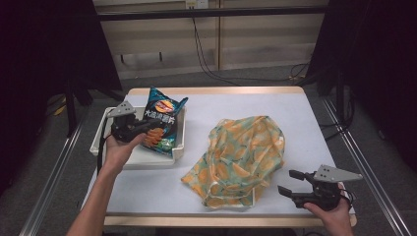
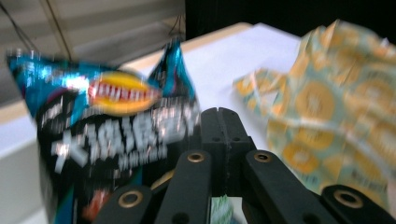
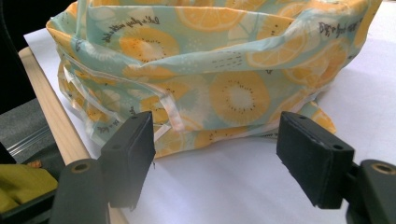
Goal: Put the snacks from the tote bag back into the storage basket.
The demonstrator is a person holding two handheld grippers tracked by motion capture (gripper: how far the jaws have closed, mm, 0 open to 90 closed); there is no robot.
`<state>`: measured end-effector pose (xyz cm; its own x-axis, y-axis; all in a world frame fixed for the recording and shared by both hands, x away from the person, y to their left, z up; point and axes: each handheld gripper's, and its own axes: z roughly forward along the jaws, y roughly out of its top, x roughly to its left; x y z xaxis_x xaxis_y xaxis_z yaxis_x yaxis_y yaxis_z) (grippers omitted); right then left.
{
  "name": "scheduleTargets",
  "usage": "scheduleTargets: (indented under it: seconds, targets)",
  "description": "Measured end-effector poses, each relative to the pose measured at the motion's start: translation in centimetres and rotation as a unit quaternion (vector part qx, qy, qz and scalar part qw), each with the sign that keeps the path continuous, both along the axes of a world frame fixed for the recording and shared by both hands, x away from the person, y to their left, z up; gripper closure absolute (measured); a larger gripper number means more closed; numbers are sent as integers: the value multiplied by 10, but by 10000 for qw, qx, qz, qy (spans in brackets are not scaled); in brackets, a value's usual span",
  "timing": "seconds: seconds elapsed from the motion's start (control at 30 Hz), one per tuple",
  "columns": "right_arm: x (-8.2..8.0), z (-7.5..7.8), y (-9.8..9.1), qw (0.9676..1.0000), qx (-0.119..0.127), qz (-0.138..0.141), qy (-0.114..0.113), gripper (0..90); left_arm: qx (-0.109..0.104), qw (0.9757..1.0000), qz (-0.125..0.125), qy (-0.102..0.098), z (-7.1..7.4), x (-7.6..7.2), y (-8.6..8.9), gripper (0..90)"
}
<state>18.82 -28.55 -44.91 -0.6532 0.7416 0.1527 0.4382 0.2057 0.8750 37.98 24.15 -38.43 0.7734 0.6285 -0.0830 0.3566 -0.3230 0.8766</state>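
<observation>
high view: we see our left gripper (image 1: 147, 127) clenched on the chip bag (image 1: 161, 124), which stands in the white tray (image 1: 101, 135). our right gripper (image 1: 291, 182) rests with jaws spread, just beside the lemon-print bag (image 1: 243, 157), apart.

The chip bag (image 1: 161, 124) at far left is glossy, crinkled foil-like plastic, sitting in a smooth white plastic tray (image 1: 180, 147). The fruit-print bag (image 1: 243, 157) in the middle is thin, slightly shiny cloth. The table (image 1: 300, 115) is matt white with a bare wood edge.
</observation>
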Motion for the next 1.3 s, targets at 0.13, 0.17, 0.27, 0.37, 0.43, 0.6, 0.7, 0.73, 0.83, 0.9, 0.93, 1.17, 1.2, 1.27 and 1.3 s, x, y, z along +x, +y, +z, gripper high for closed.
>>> scheduleTargets:
  seconds: [0.13,0.17,0.27,0.37,0.43,0.6,0.7,0.73,0.83,0.9,0.93,1.17,1.2,1.27,1.3]
  targets:
    - [0,-1,0,10000,-24,-27,3,277,46,9997,131,175,-20,-8,11,874]
    - [1,-1,0,10000,-16,-7,20,277,22,9997,95,236,-25,-9,14,874]
    - [1,-1,1,10000,-19,-23,26,277,103,9993,102,351,-39,-11,16,886]
    - [1,-1,1,10000,-21,-18,32,277,275,9986,59,446,-48,-10,16,881]
    - [1,-1,1,10000,-29,-2,22,277,361,9980,73,511,-54,-8,16,868]
    - [1,-2,0,10000,-31,-8,35,277,509,9962,233,667,-67,-1,14,845]
    - [1,-2,0,10000,-45,-4,41,277,565,9959,227,675,-72,3,12,846]
    - [1,-2,0,10000,-47,-6,38,277,588,9960,228,637,-73,4,12,848]
    - [1,-2,0,10000,-65,-14,34,277,666,9952,257,665,-77,7,9,846]
    - [1,-2,1,10000,-66,-11,34,277,675,9950,215,705,-78,7,5,836]
    - [1,-2,1,10000,-71,-14,32,278,697,9951,177,673,-79,8,4,829]
    - [2,-3,2,9999,-95,-24,41,277,596,9951,119,785,-80,18,-6,815]
    - [2,-3,1,10000,-87,-2,50,277,605,9952,121,765,-80,19,-6,815]
    - [1,-3,2,9999,-95,-12,52,277,571,9951,143,791,-81,21,-7,810]
    - [1,-3,2,9999,-90,5,45,277,574,9951,159,786,-80,21,-7,808]
